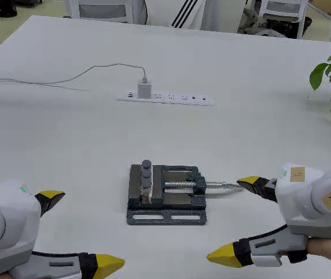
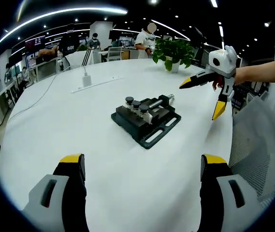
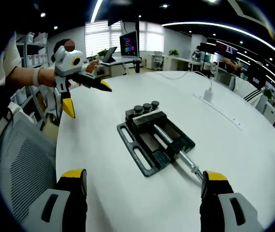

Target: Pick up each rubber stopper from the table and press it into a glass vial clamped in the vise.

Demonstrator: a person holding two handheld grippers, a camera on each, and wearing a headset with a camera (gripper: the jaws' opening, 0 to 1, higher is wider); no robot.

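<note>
In the head view, a vise (image 1: 165, 195) is being carried by a white table (image 1: 66, 145), three vials (image 1: 146, 185) clamped in it, each plugged by a dark stopper (image 1: 146, 165); a power strip (image 1: 165, 97) is lying beyond. The left gripper (image 1: 86, 229) and right gripper (image 1: 229, 218) are being held spread, pinching nothing. In the left gripper view, a plant (image 2: 173, 50) and standing people (image 2: 70, 43) are being shown behind. In the right gripper view, a mesh chair (image 3: 21, 159) is being seen alongside.

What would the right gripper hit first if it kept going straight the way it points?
Probably the screw handle, which sticks out of the vise toward the open right gripper, though depth is unclear.
</note>
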